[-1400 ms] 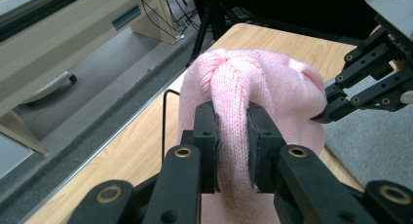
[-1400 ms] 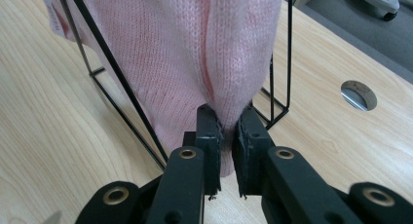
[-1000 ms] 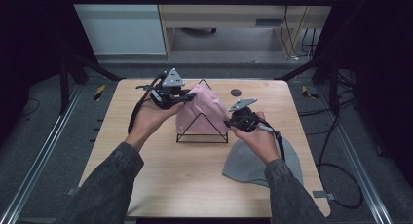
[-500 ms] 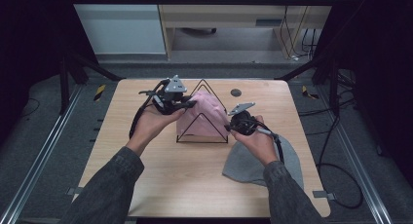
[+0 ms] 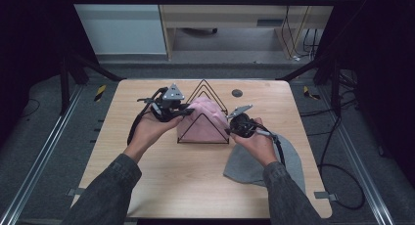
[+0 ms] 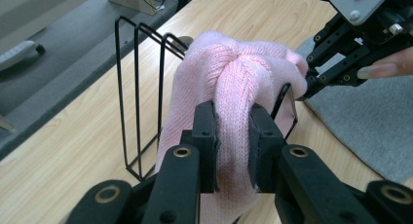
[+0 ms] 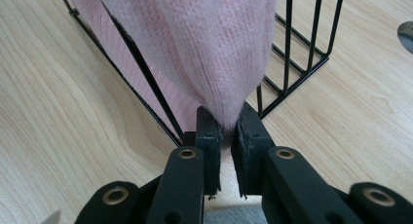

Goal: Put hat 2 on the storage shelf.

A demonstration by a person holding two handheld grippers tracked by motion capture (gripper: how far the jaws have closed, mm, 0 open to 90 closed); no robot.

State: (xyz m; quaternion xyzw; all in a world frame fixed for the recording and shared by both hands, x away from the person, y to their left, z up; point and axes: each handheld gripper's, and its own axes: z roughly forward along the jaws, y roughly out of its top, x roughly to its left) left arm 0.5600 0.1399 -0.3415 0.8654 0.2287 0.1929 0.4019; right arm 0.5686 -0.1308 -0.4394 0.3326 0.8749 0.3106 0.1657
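The soft pink knitted hat (image 5: 202, 121) is draped over the black triangular wire rack (image 5: 207, 96) at mid tabletop (image 5: 147, 176). Since a second ago it has sunk lower onto the wires as the left gripper (image 5: 184, 110) came down. That gripper pinches a fold near the crown; the right gripper (image 5: 230, 128) pinches the hem. Judging by this, the hat is nearly seated. A grey knitted hat (image 5: 254, 166) lies beside it.

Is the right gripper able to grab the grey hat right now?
Probably not yet. The right gripper is shut on the pink hat, so its jaws are full. The grey hat lies beneath that hand, uncovered, so after letting go it looks easy to reach.
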